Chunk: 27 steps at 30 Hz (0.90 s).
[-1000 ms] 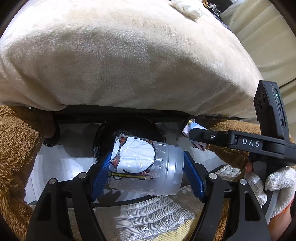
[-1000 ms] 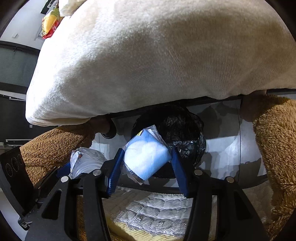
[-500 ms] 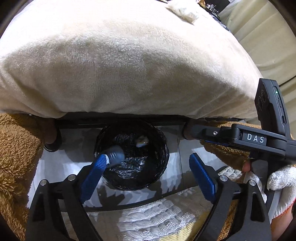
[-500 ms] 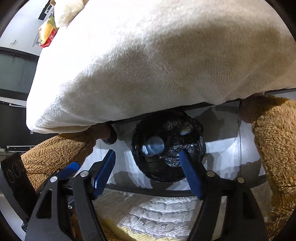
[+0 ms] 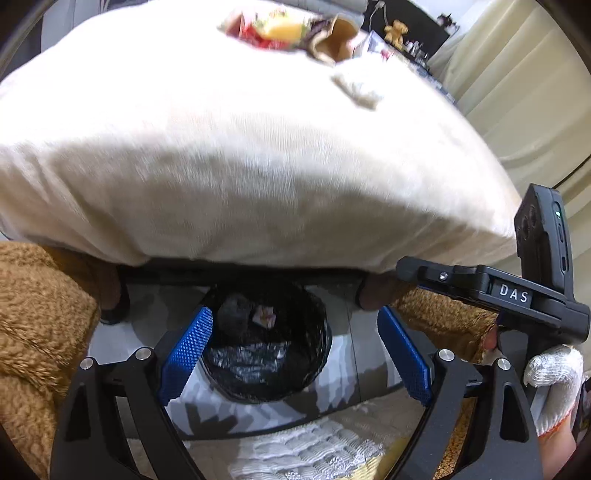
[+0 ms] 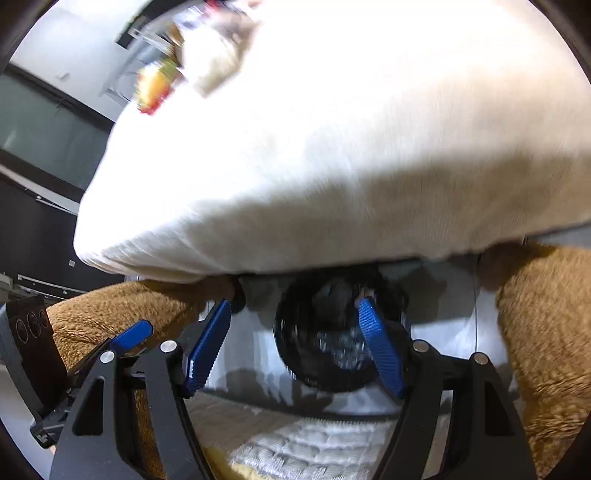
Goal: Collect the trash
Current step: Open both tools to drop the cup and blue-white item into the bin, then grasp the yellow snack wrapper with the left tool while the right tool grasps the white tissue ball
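Note:
A round bin lined with a black bag (image 5: 266, 354) stands on the floor under the cream blanket's edge; it also shows in the right wrist view (image 6: 340, 343). A small wrapper (image 5: 264, 316) lies inside it. My left gripper (image 5: 295, 354) is open and empty above the bin. My right gripper (image 6: 295, 347) is open and empty, just left of the bin's mouth; it shows at the right of the left wrist view (image 5: 480, 280). Colourful wrappers (image 5: 280, 29) and a white crumpled tissue (image 5: 356, 88) lie on the blanket top; the wrappers also show blurred in the right wrist view (image 6: 155, 88).
A cream blanket (image 5: 240, 155) covers a raised surface that fills the upper view. Brown fleece (image 5: 40, 321) hangs at left and right (image 6: 546, 332). A white lace cloth (image 5: 306, 450) lies below the grippers. A gloved hand (image 5: 554, 387) holds the right gripper.
Both grippers opened and dropped their loads, a clear plastic bottle and a white-blue packet, into the bin. Both then rose and tilted up, bringing the blanket top into view.

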{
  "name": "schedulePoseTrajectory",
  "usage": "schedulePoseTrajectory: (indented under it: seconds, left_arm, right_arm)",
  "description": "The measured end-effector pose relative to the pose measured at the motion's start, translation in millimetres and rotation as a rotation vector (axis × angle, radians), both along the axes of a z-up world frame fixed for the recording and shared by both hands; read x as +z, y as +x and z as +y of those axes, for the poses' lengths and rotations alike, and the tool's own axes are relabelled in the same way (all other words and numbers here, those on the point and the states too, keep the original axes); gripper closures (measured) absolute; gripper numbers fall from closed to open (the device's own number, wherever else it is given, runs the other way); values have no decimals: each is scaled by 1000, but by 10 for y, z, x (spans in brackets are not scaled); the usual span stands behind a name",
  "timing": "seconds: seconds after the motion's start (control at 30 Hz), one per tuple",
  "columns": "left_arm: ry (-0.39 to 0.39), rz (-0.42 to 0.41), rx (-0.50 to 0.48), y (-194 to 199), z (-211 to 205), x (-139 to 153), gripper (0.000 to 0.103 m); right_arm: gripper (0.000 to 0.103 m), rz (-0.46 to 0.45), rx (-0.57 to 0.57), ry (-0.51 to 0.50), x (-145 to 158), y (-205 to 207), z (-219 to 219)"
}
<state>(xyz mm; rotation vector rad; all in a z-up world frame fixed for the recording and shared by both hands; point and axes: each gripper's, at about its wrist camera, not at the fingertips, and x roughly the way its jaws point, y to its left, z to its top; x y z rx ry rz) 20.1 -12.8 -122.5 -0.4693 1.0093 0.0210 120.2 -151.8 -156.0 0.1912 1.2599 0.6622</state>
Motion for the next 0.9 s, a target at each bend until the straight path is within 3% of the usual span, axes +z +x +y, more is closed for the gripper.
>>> schedulePoseTrajectory:
  seconds: [0.17, 0.57, 0.7, 0.9]
  left_arm:
    - [34, -99, 13, -79, 44, 233, 15]
    - [99, -236, 22, 12, 322, 729, 15]
    - [124, -262, 21, 158, 451, 879, 15]
    - [176, -295, 2, 451, 652, 1043, 15]
  right_arm:
    - [31, -187, 27, 42, 329, -137, -24]
    - [31, -434, 79, 104, 878, -150, 13]
    - [31, -473, 111, 101, 1010, -54, 110]
    - [31, -456, 127, 85, 1028, 271, 220]
